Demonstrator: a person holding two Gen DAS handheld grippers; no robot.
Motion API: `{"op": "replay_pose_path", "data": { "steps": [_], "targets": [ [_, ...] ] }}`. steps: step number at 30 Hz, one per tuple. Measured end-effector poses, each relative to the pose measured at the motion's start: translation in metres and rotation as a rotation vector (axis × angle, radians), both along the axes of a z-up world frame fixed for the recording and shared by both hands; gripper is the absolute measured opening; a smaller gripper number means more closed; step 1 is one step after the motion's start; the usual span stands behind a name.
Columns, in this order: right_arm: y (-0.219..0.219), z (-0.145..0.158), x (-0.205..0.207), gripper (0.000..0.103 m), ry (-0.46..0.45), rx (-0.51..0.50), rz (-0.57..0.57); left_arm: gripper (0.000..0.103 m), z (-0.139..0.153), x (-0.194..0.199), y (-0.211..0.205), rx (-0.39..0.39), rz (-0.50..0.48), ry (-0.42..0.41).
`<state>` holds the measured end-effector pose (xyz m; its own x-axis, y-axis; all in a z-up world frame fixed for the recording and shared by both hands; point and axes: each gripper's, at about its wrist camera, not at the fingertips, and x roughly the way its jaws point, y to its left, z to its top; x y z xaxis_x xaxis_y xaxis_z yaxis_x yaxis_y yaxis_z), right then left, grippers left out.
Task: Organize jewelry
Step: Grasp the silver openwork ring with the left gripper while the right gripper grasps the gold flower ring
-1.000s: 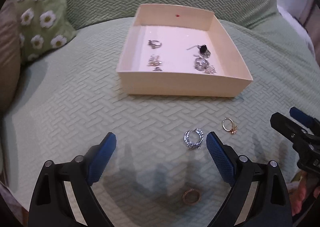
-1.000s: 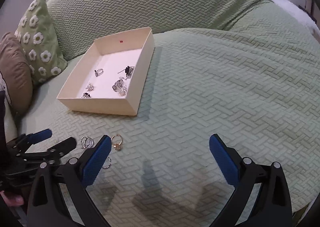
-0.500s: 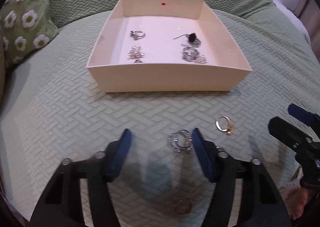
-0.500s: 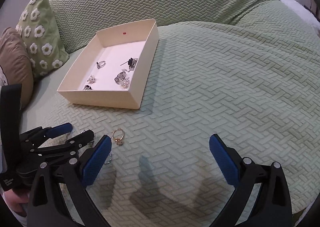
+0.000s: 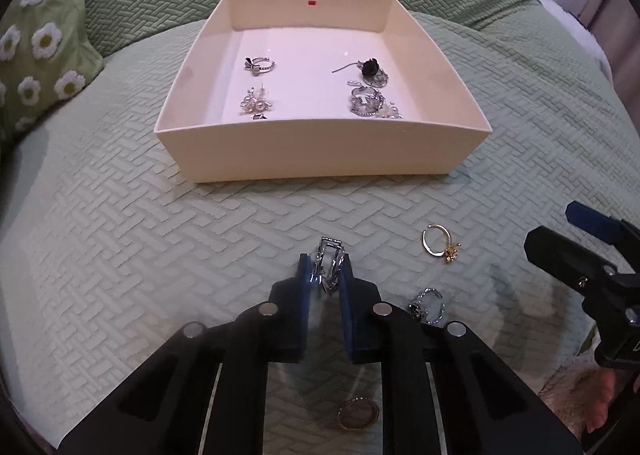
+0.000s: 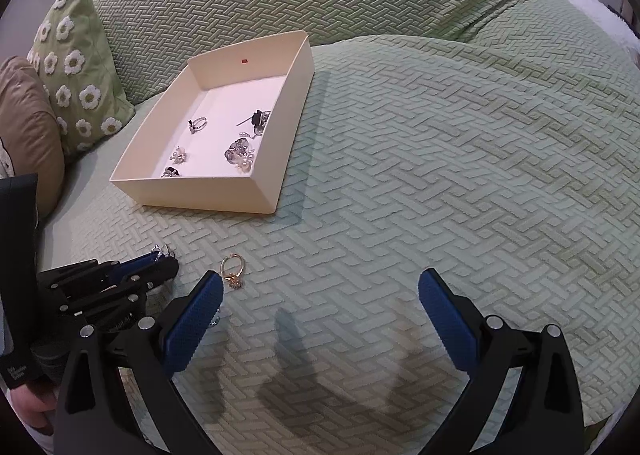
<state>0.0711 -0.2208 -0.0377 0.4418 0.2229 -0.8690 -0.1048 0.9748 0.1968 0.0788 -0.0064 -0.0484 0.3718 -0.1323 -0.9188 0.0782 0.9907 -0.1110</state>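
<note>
My left gripper (image 5: pixel 325 273) is shut on a silver hoop earring (image 5: pixel 329 255), pinched upright between its blue pads just above the green cover. The same gripper (image 6: pixel 162 259) shows at the left of the right wrist view. A cream box (image 5: pixel 320 151) (image 6: pixel 208 201) lies beyond it with several pieces of jewelry inside. On the cover lie a gold ring with a charm (image 5: pixel 438 245) (image 6: pixel 232 271), a second silver hoop earring (image 5: pixel 428 305) and a gold band ring (image 5: pixel 358 414). My right gripper (image 6: pixel 320 303) stands open over bare cover, nothing between its fingers.
The jewelry lies on a green woven cover (image 6: pixel 440 175) over a rounded cushion. A flowered green pillow (image 6: pixel 76 71) and a brown pillow (image 6: pixel 24 123) sit at the far left. A person's hand (image 5: pixel 592 403) holds the right gripper at the lower right of the left wrist view.
My left gripper's jaws closed from wide open onto the silver hoop earring, which now stands upright between the pads. The right gripper has stayed in place and open.
</note>
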Motion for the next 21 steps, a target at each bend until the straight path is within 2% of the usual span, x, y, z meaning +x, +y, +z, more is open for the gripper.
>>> {"op": "replay_pose_path", "data": {
  "steps": [10,14,16,21],
  "targets": [
    [0.001,-0.002,-0.002,0.097,0.012,0.003,-0.003,0.013,0.005,-0.002,0.009,-0.032,0.011,-0.012],
    [0.007,-0.004,-0.003,0.097,0.015,-0.012,0.014,0.013,0.016,-0.011,0.024,-0.049,0.071,-0.046],
    [0.014,-0.005,-0.002,0.097,0.008,-0.031,0.037,0.013,0.023,-0.018,0.037,-0.090,0.113,-0.067],
    [0.051,-0.010,-0.001,0.096,-0.007,-0.140,0.139,0.013,0.031,-0.026,0.054,-0.126,0.167,-0.100]
  ]
}}
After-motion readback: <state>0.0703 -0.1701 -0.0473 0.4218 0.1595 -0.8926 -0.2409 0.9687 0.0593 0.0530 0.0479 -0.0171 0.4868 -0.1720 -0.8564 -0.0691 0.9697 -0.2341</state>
